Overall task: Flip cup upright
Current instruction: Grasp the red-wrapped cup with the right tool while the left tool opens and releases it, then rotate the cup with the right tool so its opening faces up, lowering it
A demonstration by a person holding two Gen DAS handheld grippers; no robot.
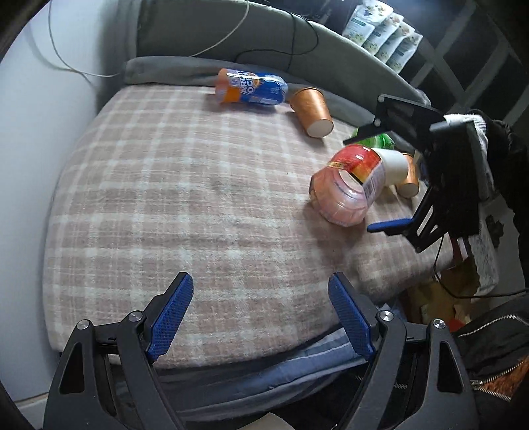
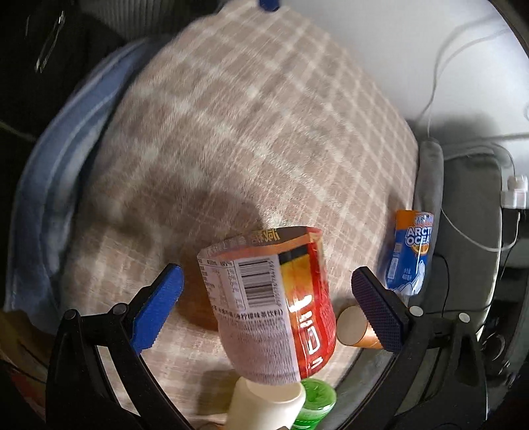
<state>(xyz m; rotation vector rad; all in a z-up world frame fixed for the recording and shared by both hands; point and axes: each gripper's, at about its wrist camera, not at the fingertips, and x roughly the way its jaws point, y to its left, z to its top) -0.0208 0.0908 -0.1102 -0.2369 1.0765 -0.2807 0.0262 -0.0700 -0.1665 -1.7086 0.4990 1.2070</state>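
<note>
Paper cup (image 1: 312,110): lying sideways on plaid blanket (image 1: 198,198). Right gripper (image 2: 267,304), left gripper (image 1: 261,317): both spread, empty. Grasp cup mid-wall; avoid crushing.

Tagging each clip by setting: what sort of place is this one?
Most likely a bedroom at home. The cups and bottles lie on a plaid blanket spread over what looks like a mattress, a charging cable trails over the padded headboard, and snack bags sit on shelving beside it.

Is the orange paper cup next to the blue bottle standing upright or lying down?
Lying down. The orange cup rests on its side on the checked blanket, its white bottom facing the camera.
</note>
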